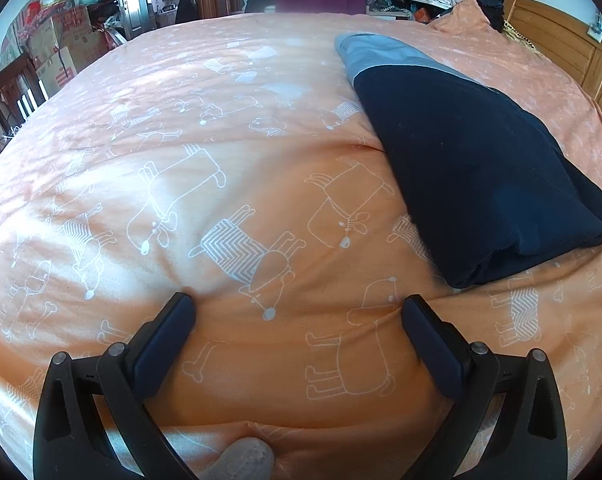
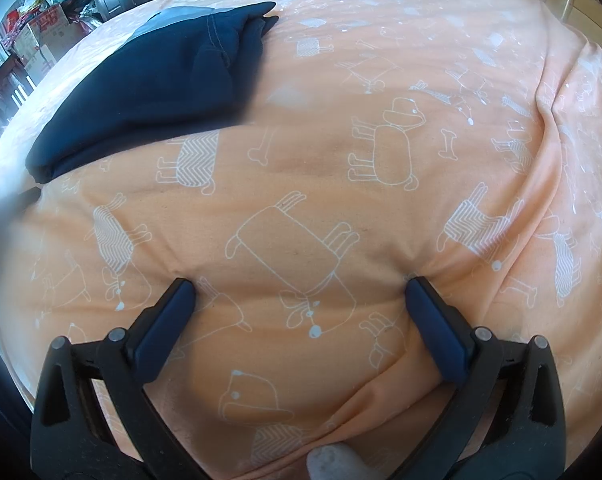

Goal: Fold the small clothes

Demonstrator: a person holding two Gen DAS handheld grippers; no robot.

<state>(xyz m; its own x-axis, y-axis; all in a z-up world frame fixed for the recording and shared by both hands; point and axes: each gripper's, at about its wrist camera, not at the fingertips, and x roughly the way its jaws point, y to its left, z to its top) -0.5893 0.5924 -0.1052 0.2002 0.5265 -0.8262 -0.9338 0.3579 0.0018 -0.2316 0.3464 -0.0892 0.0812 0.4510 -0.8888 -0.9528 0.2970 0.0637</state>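
I see my left hand-held gripper [image 1: 297, 306] and right hand-held gripper [image 2: 299, 290] both spread, tips on the orange dog-print bed quilt [image 1: 261, 160]; one folded navy garment [image 1: 473, 168] lies far right.

left hand-held gripper [image 1: 297, 306]: spread wide | folded navy garment [image 1: 473, 168]: on orange bedspread [image 1: 181, 128]

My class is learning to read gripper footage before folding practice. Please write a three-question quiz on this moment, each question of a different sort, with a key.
1. True or false: the left tongs grip the navy garment.
2. The garment's far end is: A grey, B red, C white?
3. Fill in: the right tongs press their fingertips into the orange ____.

Key: 1 false, both tongs are open and hold nothing; 2 A; 3 bedcover.
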